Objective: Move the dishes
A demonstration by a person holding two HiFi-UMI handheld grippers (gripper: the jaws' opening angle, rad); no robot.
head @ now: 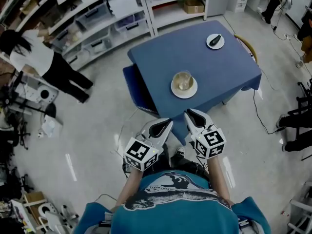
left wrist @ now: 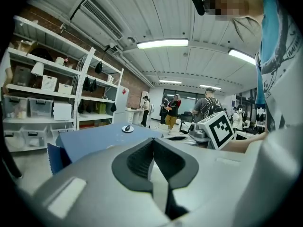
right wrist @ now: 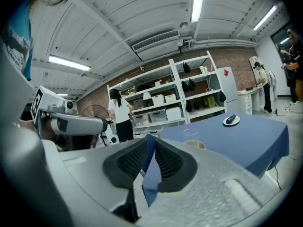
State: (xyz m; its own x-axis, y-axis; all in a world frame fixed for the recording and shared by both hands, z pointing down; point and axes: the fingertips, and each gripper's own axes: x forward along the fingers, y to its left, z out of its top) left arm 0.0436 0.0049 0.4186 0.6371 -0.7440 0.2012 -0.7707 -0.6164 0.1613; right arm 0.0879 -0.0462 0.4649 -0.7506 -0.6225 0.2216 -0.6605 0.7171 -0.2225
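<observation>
Left claw [head: 167, 123] pinched together, right claw [head: 188, 113] barely parted, both empty short of the tabletop [head: 156, 57]; plate [head: 193, 92] just ahead, likely first pickup

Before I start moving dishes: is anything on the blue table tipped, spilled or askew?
Nothing stands out. The glass stands upright on its plate, the small plate holding a dark item sits near the far corner, and no spill shows.
</observation>
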